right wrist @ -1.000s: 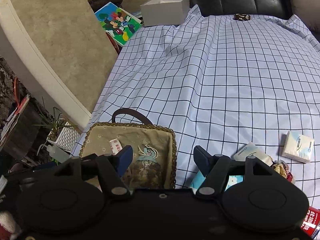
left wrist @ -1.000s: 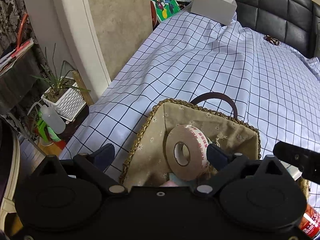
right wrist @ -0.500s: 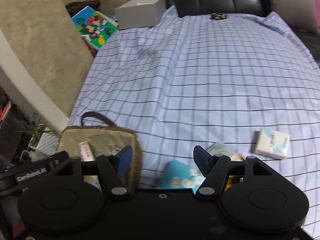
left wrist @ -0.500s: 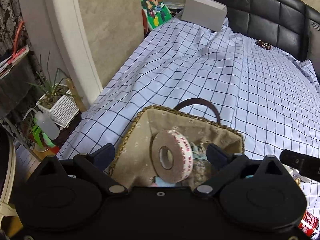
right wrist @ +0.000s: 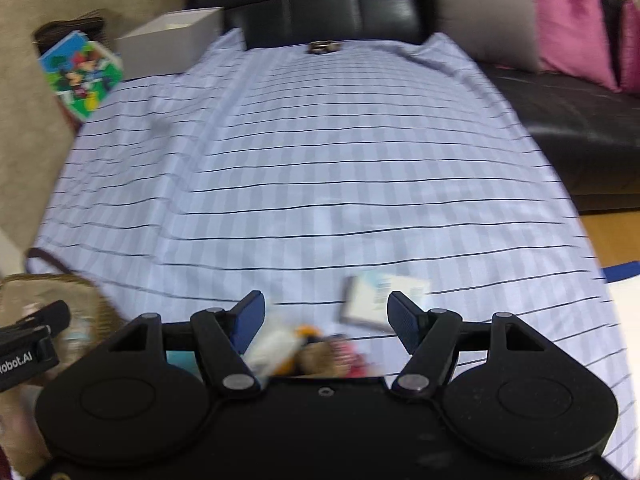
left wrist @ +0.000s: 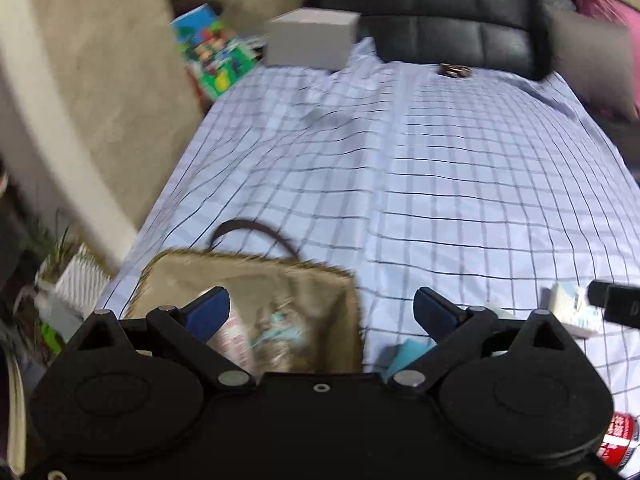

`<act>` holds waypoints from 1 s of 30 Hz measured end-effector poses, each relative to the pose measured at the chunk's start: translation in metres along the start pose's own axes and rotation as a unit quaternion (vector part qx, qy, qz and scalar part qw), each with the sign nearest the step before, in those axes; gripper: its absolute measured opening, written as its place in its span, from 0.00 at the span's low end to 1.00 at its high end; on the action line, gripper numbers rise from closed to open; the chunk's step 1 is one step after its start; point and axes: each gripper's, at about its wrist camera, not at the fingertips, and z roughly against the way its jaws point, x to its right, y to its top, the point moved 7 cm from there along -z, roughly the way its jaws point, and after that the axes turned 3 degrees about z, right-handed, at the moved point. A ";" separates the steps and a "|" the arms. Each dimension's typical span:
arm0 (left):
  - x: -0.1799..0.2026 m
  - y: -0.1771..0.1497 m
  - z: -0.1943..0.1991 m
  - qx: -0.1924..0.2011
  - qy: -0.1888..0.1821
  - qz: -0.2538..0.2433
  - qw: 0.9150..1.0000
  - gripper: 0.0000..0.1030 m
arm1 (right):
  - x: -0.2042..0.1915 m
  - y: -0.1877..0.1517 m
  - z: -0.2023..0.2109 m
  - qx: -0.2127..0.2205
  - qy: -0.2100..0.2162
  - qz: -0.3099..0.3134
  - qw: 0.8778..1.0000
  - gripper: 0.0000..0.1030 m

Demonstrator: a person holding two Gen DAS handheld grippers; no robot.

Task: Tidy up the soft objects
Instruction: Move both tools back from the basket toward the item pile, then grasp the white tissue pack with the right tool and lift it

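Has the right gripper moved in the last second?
Yes. The right gripper swung right: the fixed woven basket slid to the frame's left edge, and the tissue pack now lies ahead.

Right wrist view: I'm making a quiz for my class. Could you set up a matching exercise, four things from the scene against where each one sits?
Things:
1. woven basket
2. white box
3. tissue pack
4. pink cushions

Places:
a. far left corner of the checked sheet
b. on the black sofa, far right
c. near left edge, by the left tongs
d. on the sheet, just ahead of the open right tongs

Pairs: 1-c, 2-a, 3-d, 4-b
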 end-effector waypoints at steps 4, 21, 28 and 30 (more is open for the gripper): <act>0.034 -0.001 -0.013 0.012 0.018 -0.052 0.998 0.93 | 0.044 -0.006 -0.011 -0.010 -0.040 -0.011 0.999 0.66; 0.022 -0.004 -0.034 0.044 0.155 -0.087 0.983 0.93 | 0.106 -0.017 -0.074 -0.058 -0.072 -0.033 0.995 0.68; 0.024 -0.002 -0.042 0.021 0.122 -0.063 0.990 0.93 | 0.076 -0.008 -0.109 -0.088 -0.050 -0.035 0.994 0.77; 0.024 -0.002 -0.044 0.020 0.118 -0.065 0.991 0.93 | 0.068 -0.008 -0.120 -0.100 -0.046 -0.040 0.993 0.79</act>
